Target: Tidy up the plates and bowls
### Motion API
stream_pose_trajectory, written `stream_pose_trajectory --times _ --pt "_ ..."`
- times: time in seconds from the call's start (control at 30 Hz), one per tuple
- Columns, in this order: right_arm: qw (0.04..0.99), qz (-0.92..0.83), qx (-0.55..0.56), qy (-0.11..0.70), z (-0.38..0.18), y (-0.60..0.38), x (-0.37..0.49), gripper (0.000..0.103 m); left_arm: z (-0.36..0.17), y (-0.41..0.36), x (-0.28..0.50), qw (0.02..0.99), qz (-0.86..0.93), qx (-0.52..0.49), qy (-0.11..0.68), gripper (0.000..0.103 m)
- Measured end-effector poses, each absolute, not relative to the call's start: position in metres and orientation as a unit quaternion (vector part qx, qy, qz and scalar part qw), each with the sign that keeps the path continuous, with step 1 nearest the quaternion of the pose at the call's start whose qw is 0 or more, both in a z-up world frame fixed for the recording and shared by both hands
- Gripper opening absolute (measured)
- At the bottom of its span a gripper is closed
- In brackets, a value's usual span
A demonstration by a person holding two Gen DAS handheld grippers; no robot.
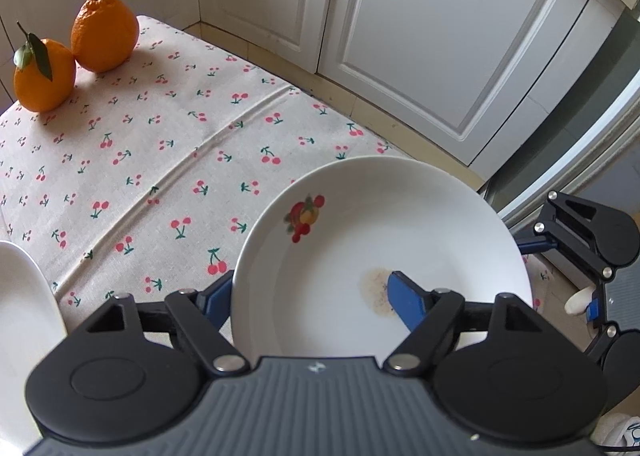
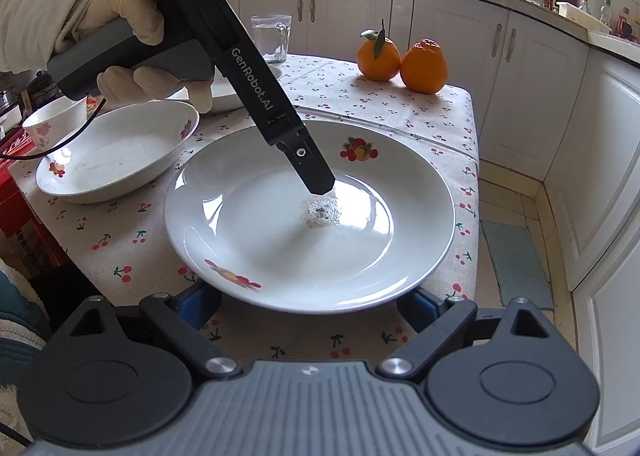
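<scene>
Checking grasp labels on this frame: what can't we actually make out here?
- Right wrist view: the right tool fingertips vanish under the plate near rim, so contact cannot be told.
- Left wrist view: the left tool outer fingertip is hidden behind the plate rim.
- Left wrist view: the white dish is cut off by the left edge.
- Right wrist view: the far plate is mostly hidden behind the left tool's body.

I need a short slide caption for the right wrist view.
Left gripper clamps the fruit-print plate on the cherry tablecloth.
</scene>
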State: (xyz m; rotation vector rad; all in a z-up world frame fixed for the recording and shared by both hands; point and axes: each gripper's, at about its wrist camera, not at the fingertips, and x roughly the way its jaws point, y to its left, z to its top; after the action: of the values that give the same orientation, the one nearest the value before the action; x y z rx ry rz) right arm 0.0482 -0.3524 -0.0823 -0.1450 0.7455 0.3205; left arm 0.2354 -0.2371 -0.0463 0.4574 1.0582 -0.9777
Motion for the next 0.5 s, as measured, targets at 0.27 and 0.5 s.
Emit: stream_pose_trajectory --times 0.27,0.5 --pt "0.915 0.158 -0.069 0.365 -0.084 -0.356 0.061 0.096 -0.045 -0.241 0.249 0.735 -0.439 0.204 0.475 0.079" --pt "0.916 0.158 -0.068 0.363 -0.083 -0.36 0.073 0.096 -0.042 -0.245 0.265 0.744 -0.436 0.202 0.464 0.079"
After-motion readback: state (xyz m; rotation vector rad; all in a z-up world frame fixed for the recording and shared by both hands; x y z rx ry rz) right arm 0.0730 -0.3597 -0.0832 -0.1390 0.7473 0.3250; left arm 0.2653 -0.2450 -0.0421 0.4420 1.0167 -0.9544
